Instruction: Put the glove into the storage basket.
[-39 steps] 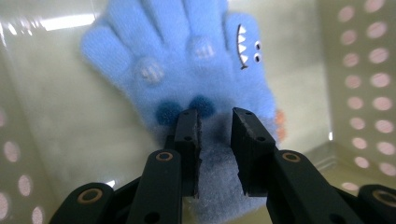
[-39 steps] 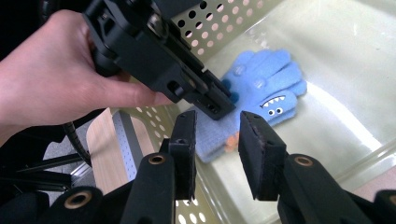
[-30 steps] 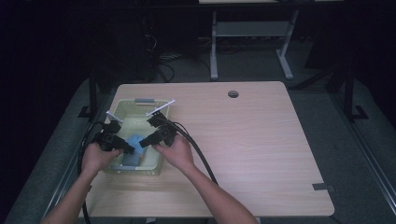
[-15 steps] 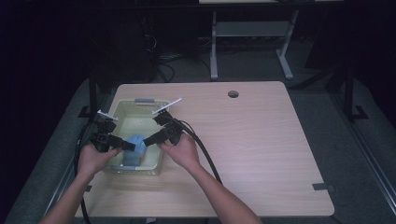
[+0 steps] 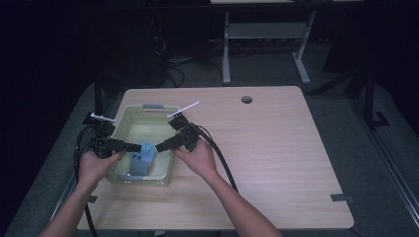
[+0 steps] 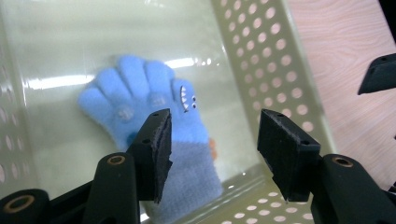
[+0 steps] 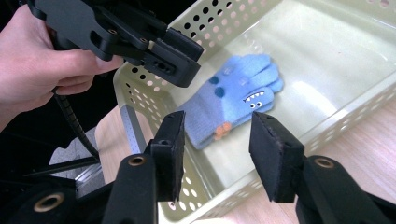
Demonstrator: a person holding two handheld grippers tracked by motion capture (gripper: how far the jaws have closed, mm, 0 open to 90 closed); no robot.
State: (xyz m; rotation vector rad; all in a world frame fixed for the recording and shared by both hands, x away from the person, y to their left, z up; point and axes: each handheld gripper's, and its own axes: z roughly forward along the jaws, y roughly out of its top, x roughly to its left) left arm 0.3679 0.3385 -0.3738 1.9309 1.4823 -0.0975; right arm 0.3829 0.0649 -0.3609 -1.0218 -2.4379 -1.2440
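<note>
A blue glove (image 5: 142, 158) lies flat on the floor of a pale perforated basket (image 5: 126, 114) that stands on the left part of a light wooden table (image 5: 276, 148), with a round hole (image 5: 246, 99) in the tabletop well apart at about two o'clock from the basket. In the high view the glove sits in the basket's near half, toward six o'clock of its floor. The left gripper (image 5: 129, 146) reaches in over the basket's rim from nine o'clock, and the right gripper (image 5: 162, 146) comes in from three o'clock, so the two sets of black jaws face each other across the glove. Both are released: their jaws have just been opening, and nothing is pressed between either pair. In the left gripper view, the left gripper (image 6: 212, 140) hangs above the glove (image 6: 154, 107), whose fingers point toward twelve o'clock and whose darker cuff lies under the left-hand jaw; a small toothy face marks one finger. In the right gripper view, the right gripper (image 7: 215, 154) hovers above the basket's (image 7: 140, 107) near wall, the glove (image 7: 233, 100) lies beyond its jaws at about twelve o'clock, and the left gripper (image 7: 177, 56) and its hand (image 7: 42, 65) show at ten o'clock.
</note>
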